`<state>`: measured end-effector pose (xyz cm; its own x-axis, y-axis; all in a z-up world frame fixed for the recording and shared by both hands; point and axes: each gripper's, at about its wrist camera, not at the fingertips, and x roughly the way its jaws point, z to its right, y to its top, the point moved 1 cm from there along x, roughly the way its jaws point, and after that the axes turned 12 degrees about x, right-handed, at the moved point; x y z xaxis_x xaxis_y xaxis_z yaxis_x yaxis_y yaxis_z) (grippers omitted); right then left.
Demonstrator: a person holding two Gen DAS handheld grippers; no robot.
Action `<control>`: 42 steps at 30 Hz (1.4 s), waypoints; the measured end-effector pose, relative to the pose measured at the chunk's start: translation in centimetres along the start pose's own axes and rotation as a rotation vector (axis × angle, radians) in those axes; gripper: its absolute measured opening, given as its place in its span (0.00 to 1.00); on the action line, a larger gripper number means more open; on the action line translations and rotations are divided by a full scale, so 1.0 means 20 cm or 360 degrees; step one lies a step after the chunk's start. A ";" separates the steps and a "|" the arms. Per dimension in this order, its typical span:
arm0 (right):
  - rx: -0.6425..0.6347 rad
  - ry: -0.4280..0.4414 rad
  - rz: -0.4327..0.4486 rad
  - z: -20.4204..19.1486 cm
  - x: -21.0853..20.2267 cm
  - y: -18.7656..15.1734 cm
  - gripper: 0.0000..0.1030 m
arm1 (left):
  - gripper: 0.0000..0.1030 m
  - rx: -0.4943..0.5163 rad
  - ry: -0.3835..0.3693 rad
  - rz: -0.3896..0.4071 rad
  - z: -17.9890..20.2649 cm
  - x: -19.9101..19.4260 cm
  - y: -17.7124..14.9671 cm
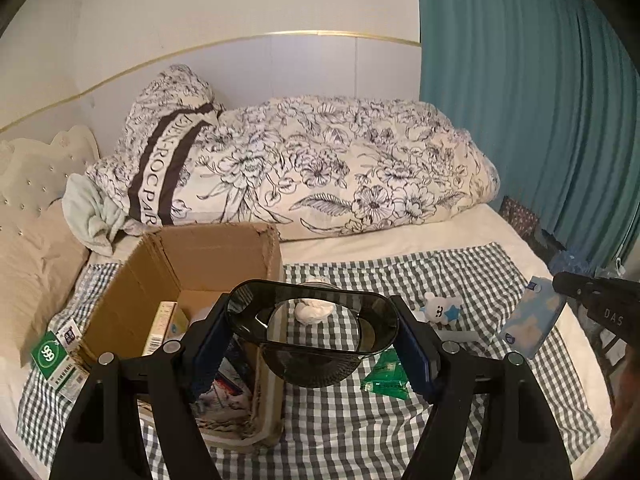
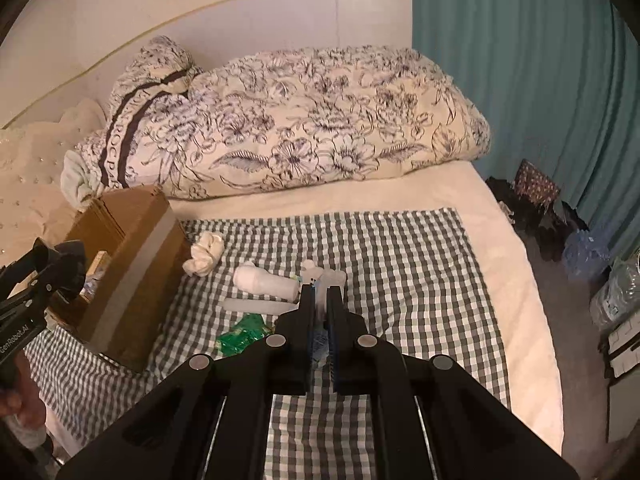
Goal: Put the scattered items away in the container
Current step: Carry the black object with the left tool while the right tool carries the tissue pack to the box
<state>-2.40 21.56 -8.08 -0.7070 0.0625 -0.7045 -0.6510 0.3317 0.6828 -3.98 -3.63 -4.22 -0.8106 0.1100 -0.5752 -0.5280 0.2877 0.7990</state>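
Cardboard box [image 1: 192,280] sits left on the checked cloth [image 1: 400,420]; my left gripper [image 1: 312,340] pinches a dark clear tub [image 1: 312,320] beside it, my right gripper [image 2: 320,300] clamps a blue-white pack [image 1: 532,320].

Your left tongs [image 1: 312,344] and the dark clear tub [image 1: 312,320] they grip hide part of the cardboard box [image 1: 208,256], so you cannot read the packets inside. What your right tongs [image 2: 320,300] pinch is a thin, blurred blue sliver. The green packet [image 2: 244,334] is partly covered.
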 end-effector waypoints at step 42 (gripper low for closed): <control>-0.0296 0.0213 0.0356 -0.80 -0.49 0.05 0.02 | 0.74 -0.0136 0.0210 0.0146 -0.53 -0.39 -0.05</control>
<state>-0.53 6.28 2.49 -0.8604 -0.0136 -0.5095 -0.5059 0.1452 0.8503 0.13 -14.83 1.39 -0.8797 0.0047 -0.4756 -0.4652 0.1999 0.8624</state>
